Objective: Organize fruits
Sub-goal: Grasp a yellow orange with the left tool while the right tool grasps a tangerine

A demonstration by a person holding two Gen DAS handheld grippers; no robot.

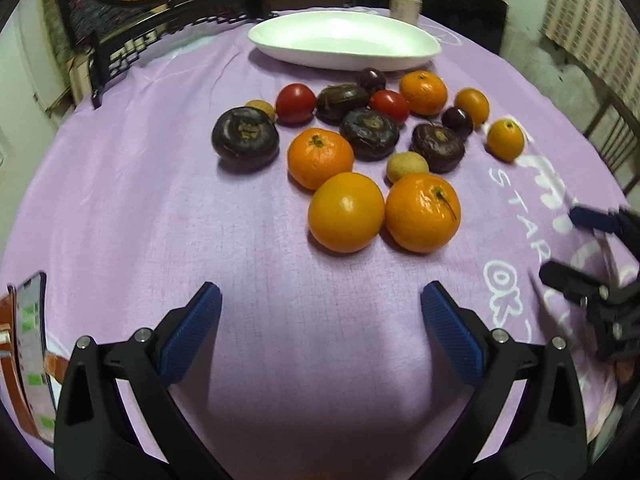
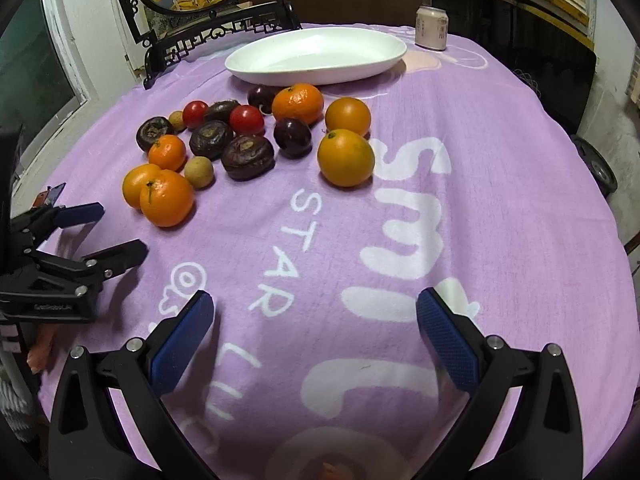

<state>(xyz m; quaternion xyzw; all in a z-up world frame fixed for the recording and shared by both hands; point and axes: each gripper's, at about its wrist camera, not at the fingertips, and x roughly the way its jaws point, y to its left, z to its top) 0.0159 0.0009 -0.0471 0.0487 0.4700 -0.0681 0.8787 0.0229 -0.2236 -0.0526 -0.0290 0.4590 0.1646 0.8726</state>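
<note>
While fruits lie before plate; left claw released | right claw released

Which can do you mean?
Start at the white dish at the far side of the purple tablecloth. Behind its right end stands a small pale can, upright and alone. It is the only thing there that isn't fruit or a dish.

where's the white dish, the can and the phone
white dish [image 2: 280, 66]: right wrist view, on its bare inner floor
can [image 2: 431, 28]: right wrist view, middle of its side
phone [image 1: 34, 344]: left wrist view, on its lit screen
</note>
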